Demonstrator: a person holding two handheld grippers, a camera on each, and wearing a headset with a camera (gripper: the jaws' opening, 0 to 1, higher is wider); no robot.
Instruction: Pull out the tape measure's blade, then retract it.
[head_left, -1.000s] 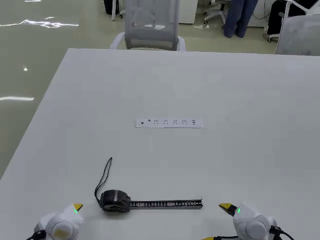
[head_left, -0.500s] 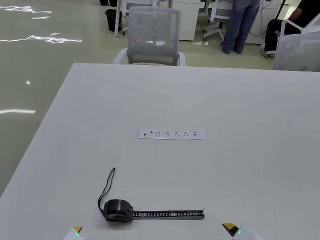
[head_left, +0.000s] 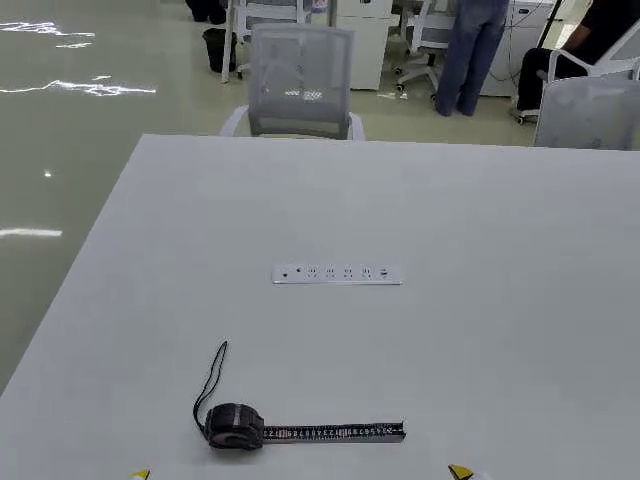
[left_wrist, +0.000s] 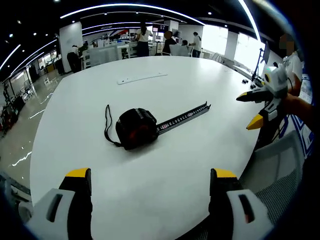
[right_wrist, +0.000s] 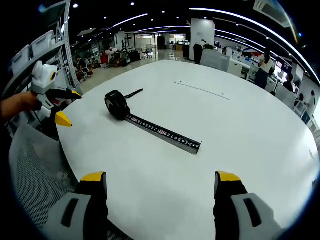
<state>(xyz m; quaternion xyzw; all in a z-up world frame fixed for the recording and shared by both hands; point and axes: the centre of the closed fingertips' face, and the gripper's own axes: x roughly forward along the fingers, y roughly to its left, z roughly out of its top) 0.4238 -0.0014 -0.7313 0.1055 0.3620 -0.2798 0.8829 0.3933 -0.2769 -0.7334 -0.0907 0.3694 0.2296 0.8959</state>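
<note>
Black tape measure lies on the white table, close to the near edge and left of centre in the head view. Its blade is out, flat on the table surface, running toward the person's right, end hook free. A black strap loops from the case away toward the far side. Left gripper: jaws wide apart, nothing between them, short of the case and not touching it. Right gripper: jaws likewise spread and empty, facing the blade's free end, apart from it. White power strip sits mid-table, well beyond the tape measure. Grey mesh-backed chair stands at the far edge.
</note>
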